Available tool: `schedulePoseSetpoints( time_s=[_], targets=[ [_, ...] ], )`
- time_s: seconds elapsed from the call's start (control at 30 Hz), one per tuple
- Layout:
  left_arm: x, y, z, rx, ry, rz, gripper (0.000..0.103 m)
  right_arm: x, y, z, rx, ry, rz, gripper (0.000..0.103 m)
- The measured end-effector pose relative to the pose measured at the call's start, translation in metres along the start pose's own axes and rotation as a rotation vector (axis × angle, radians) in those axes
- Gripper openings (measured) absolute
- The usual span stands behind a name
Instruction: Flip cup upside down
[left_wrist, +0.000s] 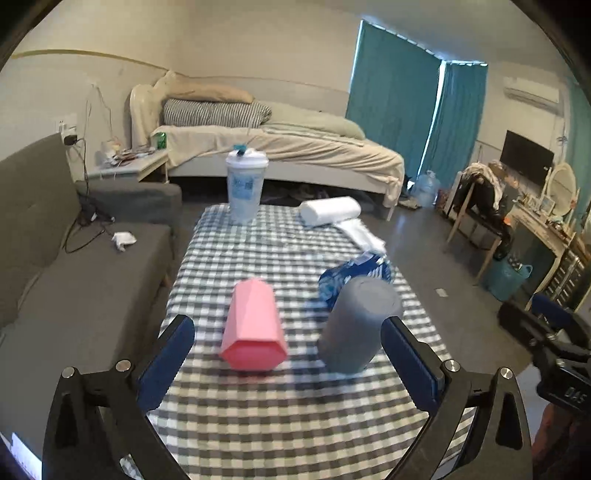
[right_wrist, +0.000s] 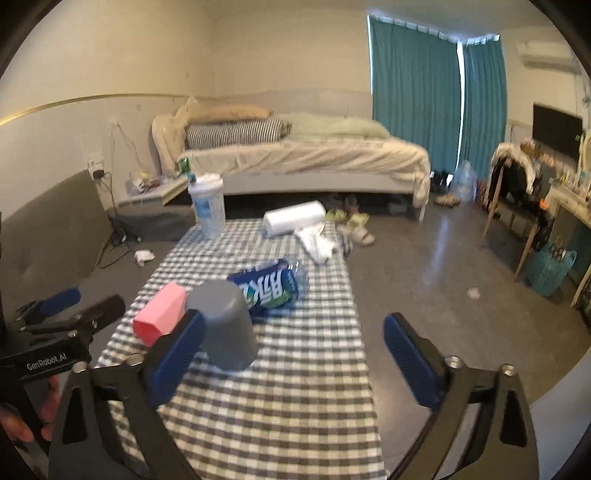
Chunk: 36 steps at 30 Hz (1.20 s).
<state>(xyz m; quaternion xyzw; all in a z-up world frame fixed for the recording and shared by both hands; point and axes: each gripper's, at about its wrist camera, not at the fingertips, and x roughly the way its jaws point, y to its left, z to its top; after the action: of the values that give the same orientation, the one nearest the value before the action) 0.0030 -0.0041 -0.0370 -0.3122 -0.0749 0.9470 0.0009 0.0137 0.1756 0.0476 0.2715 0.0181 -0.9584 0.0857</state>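
A grey cup (left_wrist: 356, 323) stands upside down on the checked tablecloth (left_wrist: 291, 406), its base up. It also shows in the right wrist view (right_wrist: 227, 328). A pink faceted cup (left_wrist: 253, 332) stands upside down to its left, also in the right wrist view (right_wrist: 159, 314). My left gripper (left_wrist: 288, 362) is open and empty, its fingers either side of the two cups, just short of them. My right gripper (right_wrist: 293, 362) is open and empty, its left finger (right_wrist: 177, 354) close beside the grey cup.
A blue-labelled plastic bottle (right_wrist: 271, 286) lies behind the grey cup. A lidded drink cup (left_wrist: 245, 184) and a white roll (left_wrist: 328, 210) with cloth sit at the table's far end. A grey sofa (left_wrist: 74, 277) is left; a bed is behind.
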Motion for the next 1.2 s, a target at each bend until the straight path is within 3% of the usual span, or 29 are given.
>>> schedulePoseSetpoints(
  time_s=[0.37, 1.2],
  targets=[
    [-0.012, -0.007, -0.002, 0.054, -0.059, 0.005, 0.103, 0.008, 0.003, -0.008, -0.01, 0.013, -0.008, 0.103],
    [-0.011, -0.01, -0.004, 0.067, -0.039, 0.006, 0.103, 0.01, 0.004, -0.007, -0.011, 0.034, -0.016, 0.103]
  ],
)
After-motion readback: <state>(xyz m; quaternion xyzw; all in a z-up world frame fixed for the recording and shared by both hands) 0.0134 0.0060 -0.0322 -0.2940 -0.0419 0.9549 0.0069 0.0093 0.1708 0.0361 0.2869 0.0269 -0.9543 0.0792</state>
